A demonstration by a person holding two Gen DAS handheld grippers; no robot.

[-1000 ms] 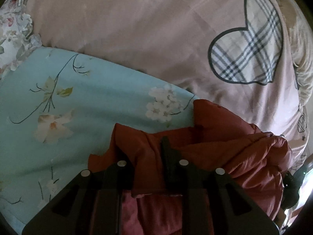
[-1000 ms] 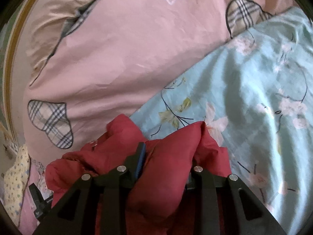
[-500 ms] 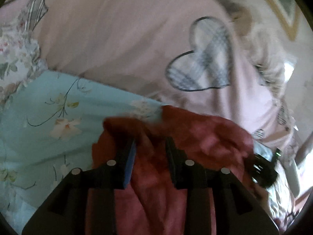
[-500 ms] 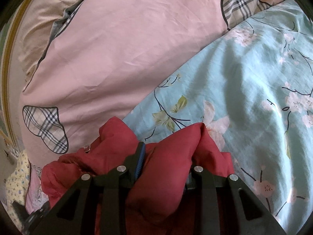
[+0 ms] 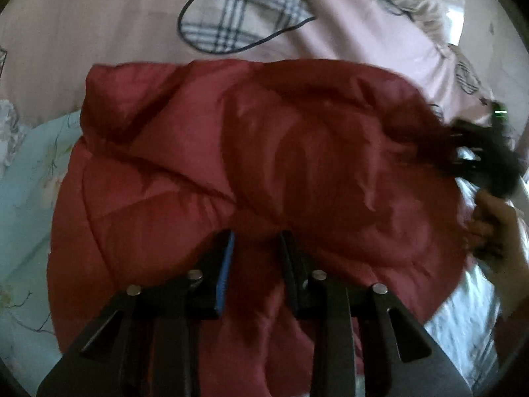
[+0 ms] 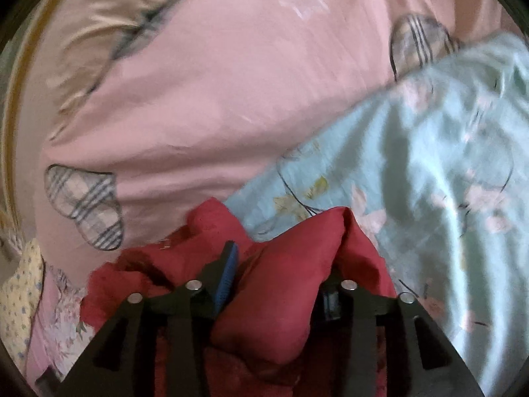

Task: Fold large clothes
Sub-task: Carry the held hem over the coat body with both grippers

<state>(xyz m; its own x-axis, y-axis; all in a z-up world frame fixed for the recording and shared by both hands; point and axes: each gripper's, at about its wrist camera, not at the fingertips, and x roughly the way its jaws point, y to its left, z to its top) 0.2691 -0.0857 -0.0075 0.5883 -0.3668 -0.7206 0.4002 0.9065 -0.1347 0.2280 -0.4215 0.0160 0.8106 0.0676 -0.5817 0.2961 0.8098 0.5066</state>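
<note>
A red puffy jacket (image 5: 297, 152) fills most of the left wrist view, spread over the bed. A fold of it runs between the fingers of my left gripper (image 5: 256, 241), whose jaws are closing and pinch it. In the right wrist view another bulging fold of the red jacket (image 6: 284, 284) fills the gap of my right gripper (image 6: 281, 264). Its jaws are opening while the cloth still touches both pads and hides the right fingertip. At the far right of the left wrist view are the dark, blurred right gripper (image 5: 479, 155) and the person's hand (image 5: 496, 231).
A pink bedcover (image 6: 231, 66) with plaid hearts (image 5: 238, 10) lies behind the jacket. A light blue floral sheet (image 6: 429, 182) spreads to the right in the right wrist view. A beige pillow (image 6: 89, 39) lies at the upper left, and small floral cloths (image 6: 26, 291) at the lower left.
The left gripper has swept sideways and rolled, so the jacket now fills its view and hides the blue sheet. The right gripper has lifted a little and its fingers stand slightly wider.
</note>
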